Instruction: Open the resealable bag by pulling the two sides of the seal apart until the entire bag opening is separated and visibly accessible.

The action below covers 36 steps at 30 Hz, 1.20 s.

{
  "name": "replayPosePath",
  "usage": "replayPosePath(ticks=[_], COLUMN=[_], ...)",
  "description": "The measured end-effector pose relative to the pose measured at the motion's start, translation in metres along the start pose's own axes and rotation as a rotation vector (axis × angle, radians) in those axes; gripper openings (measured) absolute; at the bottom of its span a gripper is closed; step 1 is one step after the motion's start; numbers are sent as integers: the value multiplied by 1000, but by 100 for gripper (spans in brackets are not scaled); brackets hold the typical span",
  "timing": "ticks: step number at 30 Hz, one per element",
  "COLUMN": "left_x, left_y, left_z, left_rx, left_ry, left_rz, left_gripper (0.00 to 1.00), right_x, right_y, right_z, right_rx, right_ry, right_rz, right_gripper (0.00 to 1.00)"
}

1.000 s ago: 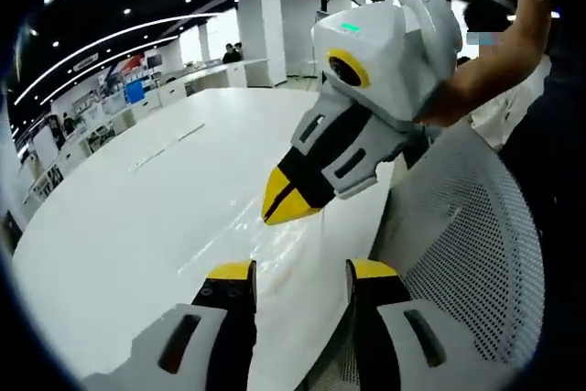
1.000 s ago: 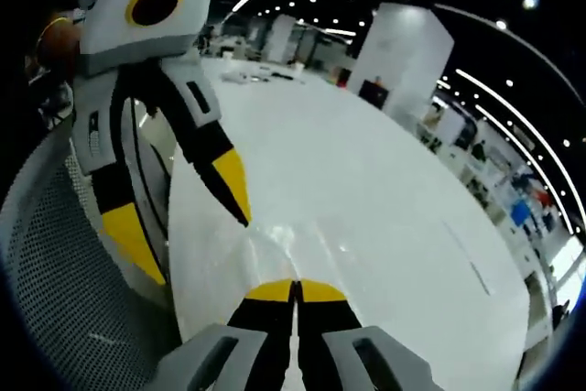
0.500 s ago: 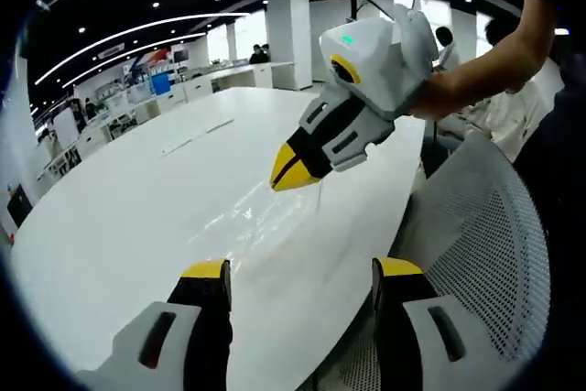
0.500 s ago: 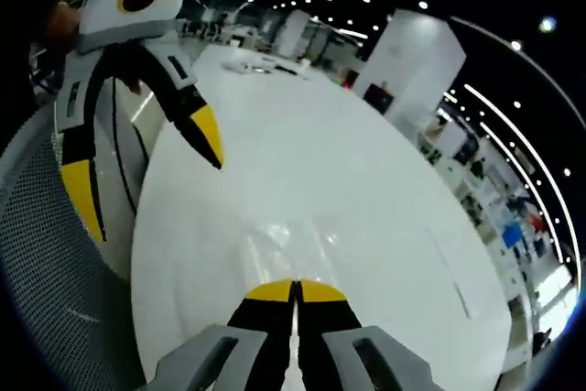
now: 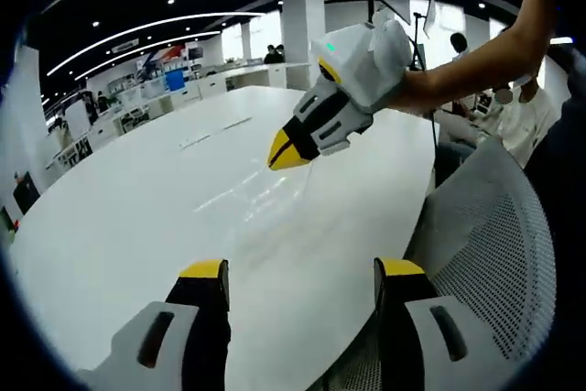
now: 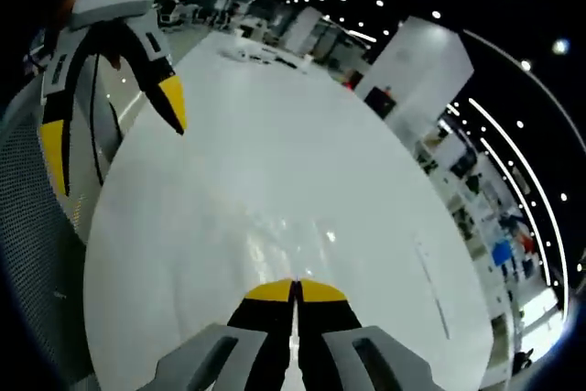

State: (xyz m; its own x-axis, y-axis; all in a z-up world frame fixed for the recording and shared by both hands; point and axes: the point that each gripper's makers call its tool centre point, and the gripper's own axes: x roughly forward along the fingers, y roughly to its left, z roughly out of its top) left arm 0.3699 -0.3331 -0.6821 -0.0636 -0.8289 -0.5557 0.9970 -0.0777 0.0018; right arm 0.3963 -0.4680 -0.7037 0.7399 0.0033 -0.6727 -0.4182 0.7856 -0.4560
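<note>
The resealable bag (image 5: 261,203) was clear film, hard to read against the white table (image 5: 119,226). It showed as little more than a glossy, wrinkled streak. In the left gripper view the sheen ran from the right gripper (image 5: 288,148) down across the tabletop towards your left jaws. In the right gripper view the same glare lay on the table just ahead of the closed tips, bag (image 6: 279,231) and right gripper (image 6: 295,290) apparently meeting there. I could not make out the seal strip, any contents or the bag's full outline.

Your right gripper's jaws were pressed fully together, yellow tips touching. A thin edge of film seemed to trail from them, so I judged it was pinching one lip of the bag, though the film was too faint to be sure. It hung above the table with its nose tilted down.

Your left gripper (image 5: 302,272) stood wide open with nothing between the jaws. It was held low over the near edge of the table, well apart from the right one. The right gripper view showed it at upper left (image 6: 110,125), spread and empty.

I judged the step in hand to be the setup: one side was taken, the other was not yet gripped, and the seal was not yet parted. The next move called for you to bring the open left jaws to the opposite lip, close to the right gripper's pinch, then close on a single layer only. After that, pull the two apart along the whole mouth.

The mesh chair back (image 5: 494,244) sat beside the table edge, under your right forearm (image 5: 476,61).
</note>
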Motion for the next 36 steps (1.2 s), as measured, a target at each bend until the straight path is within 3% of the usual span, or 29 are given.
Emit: replayPosePath(ticks=[7, 14, 20, 36], left_x=[1, 2, 0, -5], left_y=[1, 1, 3, 19], left_z=[-5, -7, -11, -17], left_rx=[-22, -33, -40, -59], left_ry=[12, 14, 21, 30], left_rz=[3, 3, 11, 37], left_gripper=[63, 63, 63, 62], right_x=[9, 11, 20, 47], right_y=[-3, 28, 46, 4], right_z=[1, 1, -7, -14], right_rx=[44, 59, 126, 296], right_ry=[3, 11, 36, 45], right_rz=[4, 36, 3, -103], right_gripper=[0, 0, 0, 0])
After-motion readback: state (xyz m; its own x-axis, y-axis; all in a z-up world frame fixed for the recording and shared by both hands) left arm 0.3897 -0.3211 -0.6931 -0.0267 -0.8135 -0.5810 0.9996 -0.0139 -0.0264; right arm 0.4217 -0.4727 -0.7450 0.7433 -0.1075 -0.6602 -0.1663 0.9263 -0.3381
